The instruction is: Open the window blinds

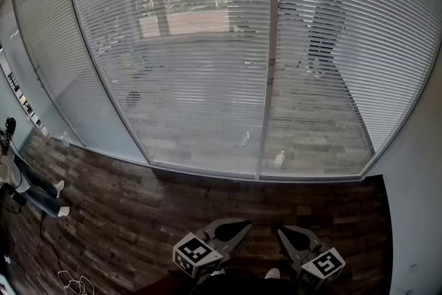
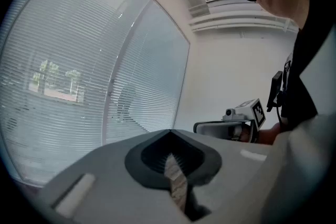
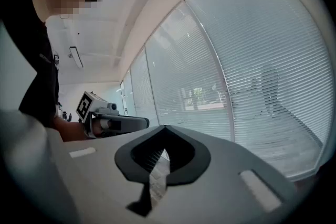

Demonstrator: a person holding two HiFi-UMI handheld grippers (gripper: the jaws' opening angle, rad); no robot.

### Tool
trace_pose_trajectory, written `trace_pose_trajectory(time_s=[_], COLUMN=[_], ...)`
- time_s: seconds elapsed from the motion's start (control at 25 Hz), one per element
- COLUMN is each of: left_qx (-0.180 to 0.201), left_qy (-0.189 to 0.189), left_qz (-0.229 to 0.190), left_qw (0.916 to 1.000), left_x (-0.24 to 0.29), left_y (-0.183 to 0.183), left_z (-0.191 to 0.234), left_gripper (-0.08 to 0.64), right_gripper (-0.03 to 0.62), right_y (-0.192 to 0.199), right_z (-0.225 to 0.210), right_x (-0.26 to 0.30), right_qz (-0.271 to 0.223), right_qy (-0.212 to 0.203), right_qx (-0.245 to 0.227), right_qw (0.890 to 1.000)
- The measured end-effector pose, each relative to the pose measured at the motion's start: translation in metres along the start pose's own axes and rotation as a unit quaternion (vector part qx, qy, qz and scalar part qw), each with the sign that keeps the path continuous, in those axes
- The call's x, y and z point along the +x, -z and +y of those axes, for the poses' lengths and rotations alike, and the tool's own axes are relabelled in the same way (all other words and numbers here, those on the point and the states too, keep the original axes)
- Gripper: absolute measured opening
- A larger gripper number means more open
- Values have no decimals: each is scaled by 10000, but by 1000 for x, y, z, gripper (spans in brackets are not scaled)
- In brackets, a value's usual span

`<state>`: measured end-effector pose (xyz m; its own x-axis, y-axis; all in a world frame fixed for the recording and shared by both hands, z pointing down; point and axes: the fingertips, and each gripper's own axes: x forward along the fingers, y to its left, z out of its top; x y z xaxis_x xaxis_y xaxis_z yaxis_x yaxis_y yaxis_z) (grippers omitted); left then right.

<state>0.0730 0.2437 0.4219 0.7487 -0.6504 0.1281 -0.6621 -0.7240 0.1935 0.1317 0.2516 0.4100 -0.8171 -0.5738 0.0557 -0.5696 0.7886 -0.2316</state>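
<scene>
White slatted blinds (image 1: 200, 45) hang fully down over a curved row of tall windows; trees and a building show dimly between the slats. A white mullion (image 1: 271, 59) splits the two middle panes. Two small white bits, perhaps cord ends (image 1: 279, 159), hang near the blinds' bottom edge. My left gripper (image 1: 243, 224) and right gripper (image 1: 282, 231) sit low in the head view, well short of the blinds, both shut and empty. In the left gripper view the left gripper (image 2: 169, 132) has its jaws together; the right gripper (image 3: 164, 127) looks the same in its own view.
Dark wood-plank floor (image 1: 138, 211) runs from me to the window base. A person's legs (image 1: 34, 193) show at the far left, with a cable (image 1: 72, 281) coiled on the floor nearby. A plain wall (image 1: 418, 204) closes the right side.
</scene>
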Motion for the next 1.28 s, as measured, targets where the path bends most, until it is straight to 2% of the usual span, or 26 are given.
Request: trace_pose_trajectory(time_s=[0.4, 0.52, 0.6, 0.84, 1.08, 1.28], left_qx=[-26, -57, -62, -75, -112, -100], left_qy=[3, 1, 4, -49, -115, -171], left_qz=[47, 88, 97, 67, 118, 57], left_qw=[10000, 9999, 9999, 9999, 9998, 9998], left_x=[-2, -1, 0, -4, -9, -34], left_y=[3, 6, 7, 4, 9, 15], left_z=[3, 4, 6, 15, 27, 42], left_gripper=[2, 2, 2, 2, 2, 2], right_gripper=[21, 26, 26, 26, 26, 26], right_y=[2, 19, 27, 41, 42, 48], right_z=[2, 7, 13, 19, 24, 48], right_x=[4, 7, 14, 23, 37, 60], right_qz=[33, 346, 501, 904, 778, 815], right_qy=[-19, -277, -406, -520, -610, -690], right_qx=[73, 181, 72, -117, -214, -295], right_qw=[10000, 9989, 9979, 9945, 9949, 9938])
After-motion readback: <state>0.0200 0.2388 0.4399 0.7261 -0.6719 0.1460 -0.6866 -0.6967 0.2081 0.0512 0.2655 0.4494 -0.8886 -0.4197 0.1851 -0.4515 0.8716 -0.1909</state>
